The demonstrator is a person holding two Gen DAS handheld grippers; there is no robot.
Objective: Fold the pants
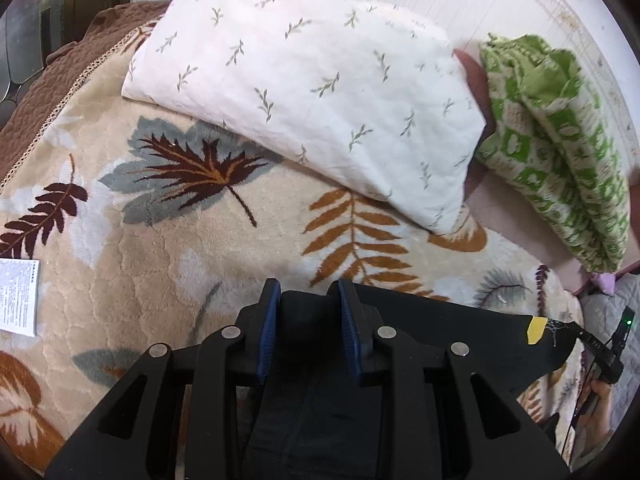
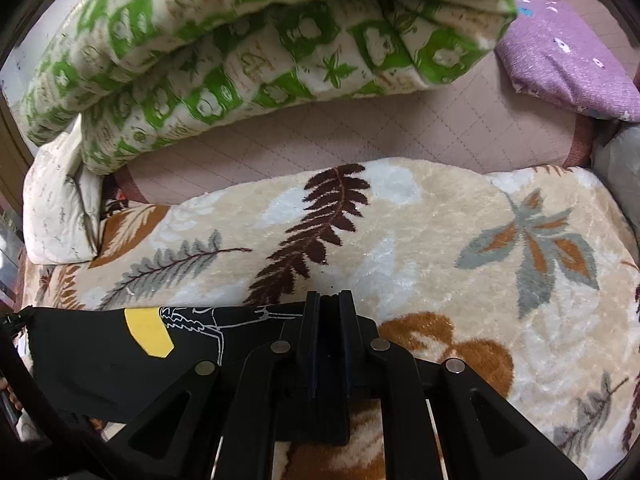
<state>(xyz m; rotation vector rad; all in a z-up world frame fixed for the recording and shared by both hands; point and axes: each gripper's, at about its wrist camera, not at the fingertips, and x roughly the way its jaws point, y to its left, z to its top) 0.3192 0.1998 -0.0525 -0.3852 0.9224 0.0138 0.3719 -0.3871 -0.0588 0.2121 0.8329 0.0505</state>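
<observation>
The black pants [image 1: 460, 336] are stretched between my two grippers just above the leaf-patterned blanket [image 1: 160, 248]. In the left wrist view my left gripper [image 1: 308, 292] is shut on a thick bunch of the black cloth, which fills the gap between its blue pads [image 1: 269, 328]. In the right wrist view my right gripper [image 2: 330, 300] is shut on the other corner of the pants [image 2: 100, 352], its fingers almost together. A yellow patch [image 2: 148, 330] and white line drawing show on the cloth.
A white leaf-print pillow [image 1: 312, 80] lies at the far side, with a folded green-and-cream quilt [image 2: 248, 52] beside it. A purple cushion [image 2: 568, 64] sits at the right. A white printed sheet [image 1: 18, 296] lies on the blanket at the left.
</observation>
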